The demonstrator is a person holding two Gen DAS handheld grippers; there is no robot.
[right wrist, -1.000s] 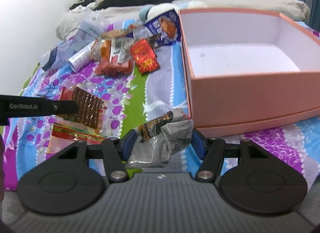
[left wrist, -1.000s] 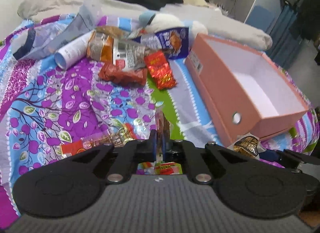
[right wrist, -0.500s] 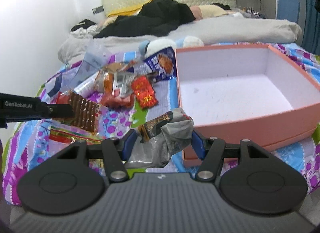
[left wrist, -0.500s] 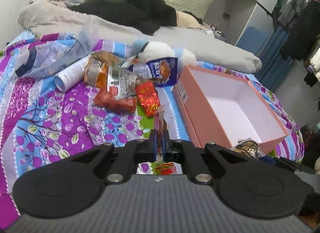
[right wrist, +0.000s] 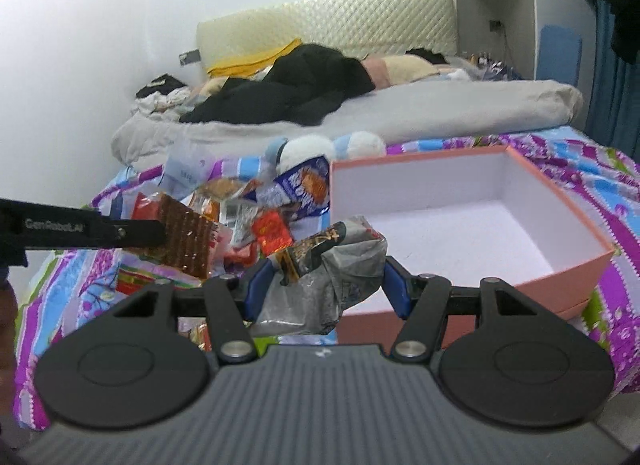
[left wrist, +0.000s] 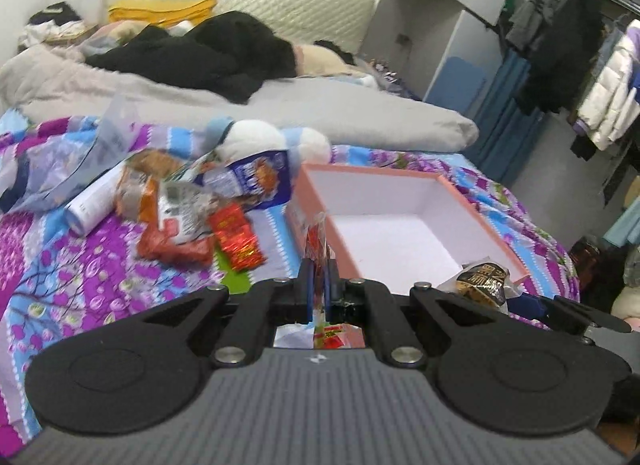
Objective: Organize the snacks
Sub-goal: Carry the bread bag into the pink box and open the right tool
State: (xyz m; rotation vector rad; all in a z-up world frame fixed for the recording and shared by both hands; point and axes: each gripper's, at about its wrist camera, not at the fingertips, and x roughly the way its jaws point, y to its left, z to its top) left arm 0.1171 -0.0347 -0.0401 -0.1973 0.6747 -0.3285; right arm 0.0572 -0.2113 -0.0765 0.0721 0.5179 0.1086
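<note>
Item 1, left gripper (left wrist: 318,279): jaws pressed nearly together, clamped edge-on over a thin flat snack packet (right wrist: 186,239), brown-ribbed with red trim. In the right wrist view the packet is seen held off the bedspread at 9 o'clock, at the tip of the black fingers (right wrist: 136,233). The gripper is angled downward toward the bed.

Item 2, right gripper (right wrist: 322,277): jaws part-way apart, blue pads set against both sides of a crumpled silver-and-brown wrapper (right wrist: 328,265), which bulges between them. In the left wrist view the same wrapper (left wrist: 482,279) is seen at 3 o'clock, in front of the box's near corner.

Item 3, pink box (right wrist: 580,261): open, white-lined, resting on the patterned bedspread (left wrist: 60,265) at 2 o'clock from the right gripper; its interior appears bare, though the near floor is hidden.

Item 4, loose snacks (left wrist: 232,233): red, orange and blue packets heaped at 11 o'clock, just beside the box's left wall; print is too blurred to read.

Item 5, plush toy (left wrist: 256,141): white, lying behind the heap.
</note>
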